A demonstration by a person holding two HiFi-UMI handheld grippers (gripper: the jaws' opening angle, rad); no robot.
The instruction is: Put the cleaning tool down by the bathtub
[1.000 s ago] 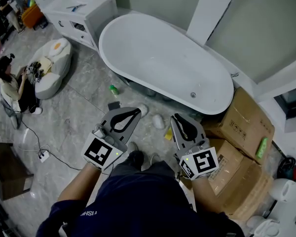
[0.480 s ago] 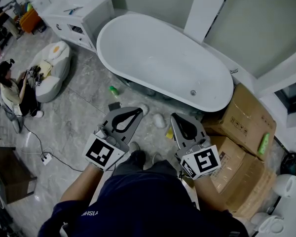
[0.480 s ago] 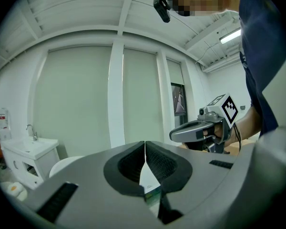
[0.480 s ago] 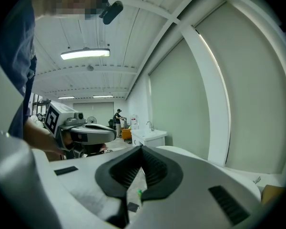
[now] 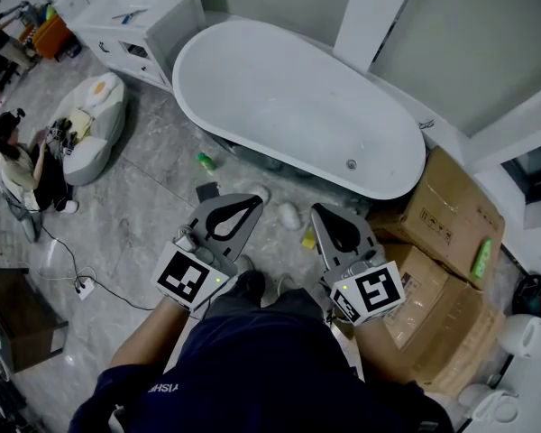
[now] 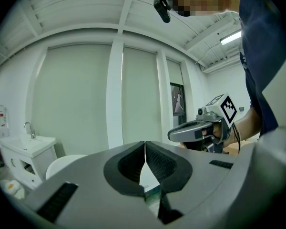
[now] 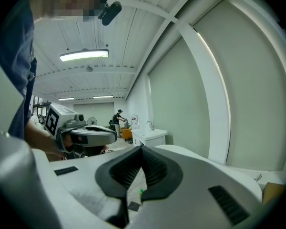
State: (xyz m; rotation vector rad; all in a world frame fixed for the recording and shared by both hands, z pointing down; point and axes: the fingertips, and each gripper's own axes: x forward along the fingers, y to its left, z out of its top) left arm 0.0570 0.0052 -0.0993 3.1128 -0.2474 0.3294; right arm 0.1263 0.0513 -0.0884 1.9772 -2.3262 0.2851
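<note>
The white bathtub stands on the grey tiled floor, ahead of both grippers. My left gripper is held level over the floor, shut and empty; its pads meet in the left gripper view. My right gripper hangs beside it, also shut on nothing. On the floor by the tub lie a small green thing, a dark flat piece, a white lump and a yellow piece. I cannot tell which of them is the cleaning tool.
Cardboard boxes are stacked to the right of the tub, one with a green bottle on it. A white vanity stands at the far left. A beanbag, a seated person and a power strip are on the left.
The head view has shifted slightly, so the tub sits a little further left. Both grippers stay in place, side by side.
</note>
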